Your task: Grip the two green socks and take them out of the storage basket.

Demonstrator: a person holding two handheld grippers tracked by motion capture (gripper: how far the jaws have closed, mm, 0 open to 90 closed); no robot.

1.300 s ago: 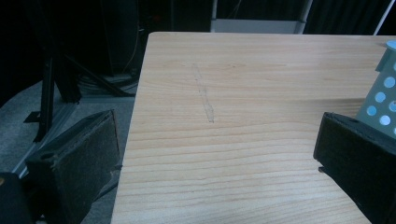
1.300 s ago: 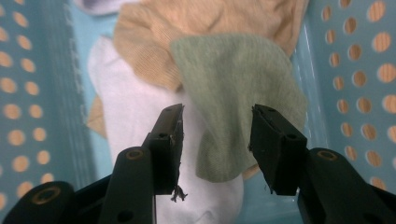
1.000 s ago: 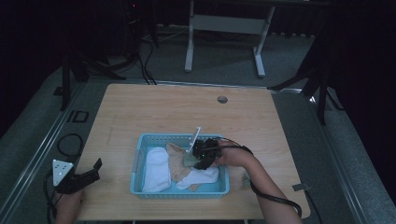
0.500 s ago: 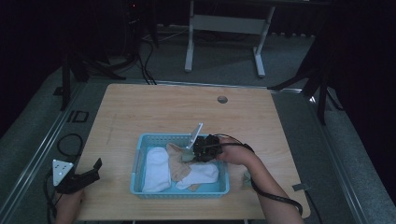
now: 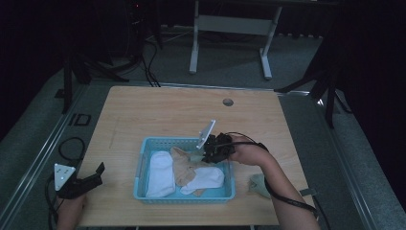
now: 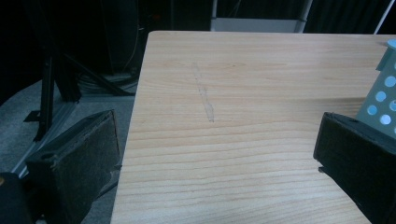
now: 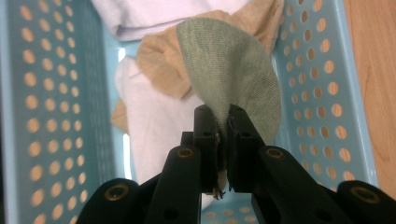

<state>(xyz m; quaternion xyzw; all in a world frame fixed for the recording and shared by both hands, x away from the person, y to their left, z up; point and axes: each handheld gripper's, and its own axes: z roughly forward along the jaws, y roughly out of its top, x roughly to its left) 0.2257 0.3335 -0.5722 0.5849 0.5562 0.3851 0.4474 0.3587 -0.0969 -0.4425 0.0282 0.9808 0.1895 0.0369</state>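
Observation:
A light blue perforated basket sits on the wooden table and holds white socks and a tan sock. My right gripper hangs over the basket's right side, shut on a green sock that dangles from its pads above the other socks. A second green sock lies on the table right of the basket. My left gripper rests low at the table's near left corner, open, with nothing between its pads.
A round hole marks the far side of the table. The basket's corner shows at the right of the left gripper view. A white desk frame and dark stands stand on the floor beyond the table.
My right gripper has closed on the green sock and risen with it out of the pile. The left gripper has stayed where it was.

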